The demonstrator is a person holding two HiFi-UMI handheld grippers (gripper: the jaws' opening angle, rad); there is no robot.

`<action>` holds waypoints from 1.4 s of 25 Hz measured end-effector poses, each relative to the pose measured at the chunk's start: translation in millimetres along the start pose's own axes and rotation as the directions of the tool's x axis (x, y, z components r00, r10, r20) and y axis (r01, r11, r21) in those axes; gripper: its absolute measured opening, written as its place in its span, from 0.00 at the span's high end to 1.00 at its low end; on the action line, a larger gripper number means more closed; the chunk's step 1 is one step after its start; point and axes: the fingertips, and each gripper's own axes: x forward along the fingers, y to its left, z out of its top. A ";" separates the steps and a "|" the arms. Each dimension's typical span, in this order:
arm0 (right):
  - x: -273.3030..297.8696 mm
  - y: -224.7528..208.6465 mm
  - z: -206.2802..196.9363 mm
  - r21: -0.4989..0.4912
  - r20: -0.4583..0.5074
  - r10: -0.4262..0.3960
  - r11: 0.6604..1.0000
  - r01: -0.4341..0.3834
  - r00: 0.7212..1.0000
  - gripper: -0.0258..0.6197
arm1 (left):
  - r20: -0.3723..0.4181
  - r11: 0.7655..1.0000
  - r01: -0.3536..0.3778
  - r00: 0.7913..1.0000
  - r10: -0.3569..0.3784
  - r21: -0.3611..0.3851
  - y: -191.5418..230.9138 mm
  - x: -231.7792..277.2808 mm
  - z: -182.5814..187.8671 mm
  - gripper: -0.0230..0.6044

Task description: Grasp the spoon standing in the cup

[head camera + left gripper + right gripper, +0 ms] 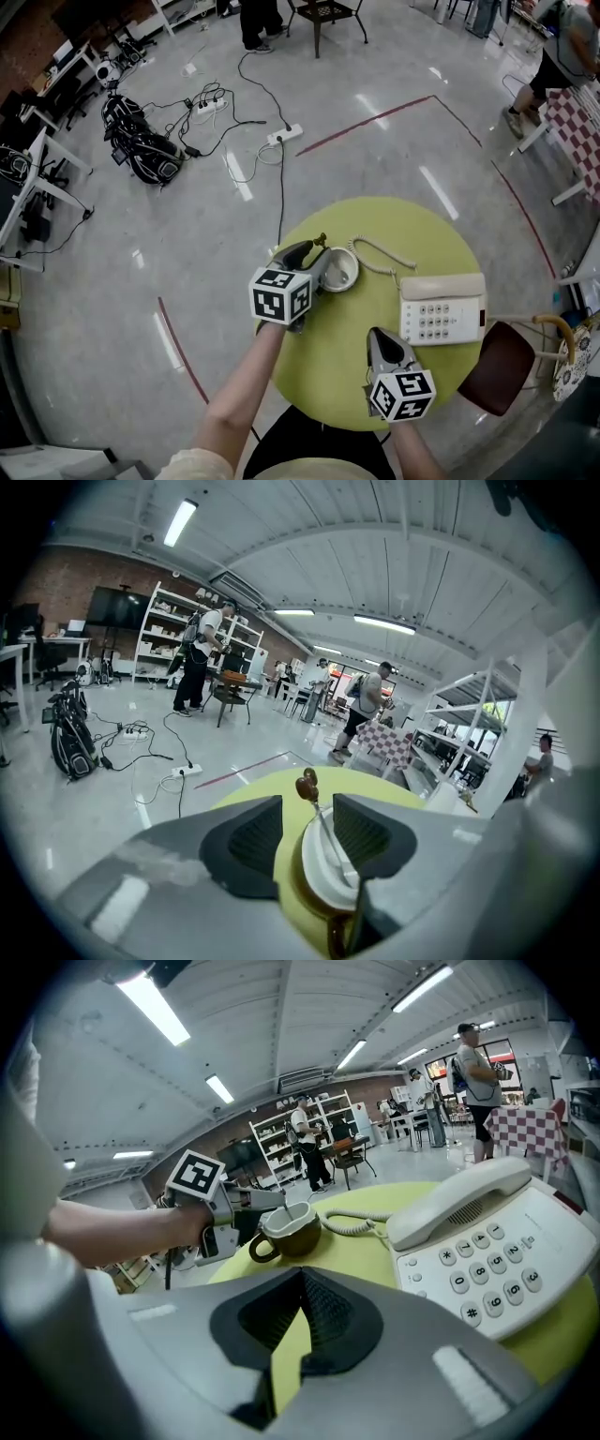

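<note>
A brown cup (339, 270) with a white inside stands on the round yellow-green table (319, 375). A spoon (321, 241) with a brown knobbed handle stands in it. My left gripper (312, 257) is at the cup's left rim. In the left gripper view its jaws stand open on either side of the spoon (309, 787), above the cup (323, 869); the left gripper (306, 816) has a gap to the left of the stem. My right gripper (380, 339) rests nearer the table's front, shut and empty (300, 1277). The right gripper view shows the cup (292, 1232) and the left gripper (267, 1201) beyond.
A cream push-button telephone (442, 307) with a coiled cord (375, 255) lies right of the cup. A dark red chair (497, 367) stands at the table's right. Cables, a power strip (284, 134) and a black bag (141, 141) lie on the floor beyond.
</note>
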 end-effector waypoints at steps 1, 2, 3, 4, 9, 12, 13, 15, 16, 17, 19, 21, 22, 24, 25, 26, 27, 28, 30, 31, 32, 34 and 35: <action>0.5 -0.7 0.4 0.000 -0.001 0.000 1.000 0.000 1.000 0.96 | -0.002 1.000 0.003 1.000 -0.003 0.002 0.2 2.6 1.5 0.68; 0.8 -1.7 0.8 0.001 -0.001 0.000 1.000 0.000 1.000 0.96 | -0.004 1.000 0.004 1.000 -0.004 0.005 0.4 5.0 2.7 0.68; 0.8 -2.8 0.8 0.001 -0.002 -0.001 1.000 0.001 1.000 0.96 | -0.005 1.000 0.003 1.000 -0.003 0.009 0.4 6.9 3.7 0.69; 0.4 -4.1 0.2 0.001 -0.003 -0.003 1.000 0.003 1.000 0.96 | -0.007 1.000 -0.001 1.000 0.001 0.016 0.3 8.4 4.1 0.71; -2.8 -11.7 -4.4 0.003 -0.012 -0.015 1.000 0.015 1.000 0.96 | -0.013 0.999 -0.006 1.000 0.007 0.046 -2.7 13.3 4.1 0.79; -3.9 -13.1 -5.4 0.005 -0.011 -0.018 1.000 0.018 1.000 0.96 | -0.012 0.998 0.002 1.000 -0.001 0.055 -6.1 16.2 4.2 0.83; -4.4 -13.0 -5.7 0.007 -0.011 -0.019 1.000 0.019 1.000 0.96 | -0.012 0.999 0.005 1.000 -0.005 0.054 -7.1 17.2 4.2 0.85; -5.6 -11.9 -5.8 0.009 -0.010 -0.019 1.000 0.019 1.000 0.96 | -0.010 0.999 0.011 1.000 -0.010 0.050 -8.4 18.0 4.6 0.87; -6.3 -11.5 -5.8 0.009 -0.009 -0.019 1.000 0.019 1.000 0.96 | -0.009 0.999 0.012 1.000 -0.012 0.051 -8.6 18.0 4.9 0.87; -6.9 -11.2 -5.8 0.009 -0.008 -0.019 1.000 0.019 1.000 0.96 | -0.008 0.999 0.013 1.000 -0.012 0.052 -8.6 17.8 5.2 0.87; -8.1 -11.0 -6.3 0.010 -0.009 -0.017 1.000 0.018 1.000 0.96 | -0.001 0.999 0.012 1.000 -0.012 0.047 -7.8 16.9 6.0 0.87; -9.1 -11.3 -7.3 0.019 -0.010 -0.015 1.000 0.016 1.000 0.96 | 0.012 0.999 0.010 1.000 -0.011 0.033 -7.2 15.8 8.1 0.88; -9.4 -11.5 -7.9 0.026 -0.010 -0.014 1.000 0.015 1.000 0.96 | 0.019 1.000 0.011 1.000 -0.011 0.028 -7.5 15.4 9.3 0.89; -10.1 -11.0 -8.7 0.032 -0.008 -0.013 0.999 0.014 1.000 0.96 | 0.029 1.000 0.013 0.999 -0.014 0.028 -9.2 14.0 11.5 0.89; -10.5 -10.0 -8.8 0.032 -0.007 -0.012 0.999 0.013 1.000 0.96 | 0.032 0.999 0.014 0.999 -0.015 0.033 -10.3 12.7 12.7 0.89; -10.9 -8.7 -8.5 0.031 -0.006 -0.011 0.999 0.012 1.000 0.96 | 0.035 0.999 0.014 0.999 -0.015 0.041 -11.4 11.1 13.8 0.89; -11.3 -7.3 -8.0 0.029 -0.004 -0.010 1.000 0.010 1.000 0.96 | 0.038 0.999 0.014 0.999 -0.016 0.048 -12.5 9.1 14.9 0.89; -11.6 -6.0 -7.5 0.028 -0.002 -0.009 1.000 0.009 1.000 0.96 | 0.044 0.998 0.015 0.999 -0.017 0.053 -13.5 6.8 16.1 0.90; -12.1 -2.6 -7.1 0.023 0.002 -0.007 1.000 0.007 1.000 0.96 | 0.060 0.998 0.015 0.998 -0.018 0.061 -14.9 0.7 19.2 0.90; -12.2 -0.6 -7.0 0.019 0.003 -0.005 1.000 0.005 1.000 0.96 | 0.071 0.998 0.014 0.997 -0.019 0.065 -15.5 -2.9 21.5 0.90; -12.3 1.6 -6.8 0.016 0.004 -0.004 1.000 0.004 1.000 0.96 | 0.084 0.998 0.014 0.996 -0.020 0.069 -16.1 -6.8 24.5 0.90; -12.7 6.1 -5.6 0.009 0.007 -0.001 1.000 0.001 1.000 0.96 | 0.112 0.997 0.012 0.993 -0.021 0.077 -17.4 -15.1 31.6 0.90; -12.9 8.5 -4.3 0.006 0.010 0.000 1.000 0.000 1.000 0.96 | 0.124 0.997 0.010 0.992 -0.021 0.082 -18.0 -19.2 35.0 0.90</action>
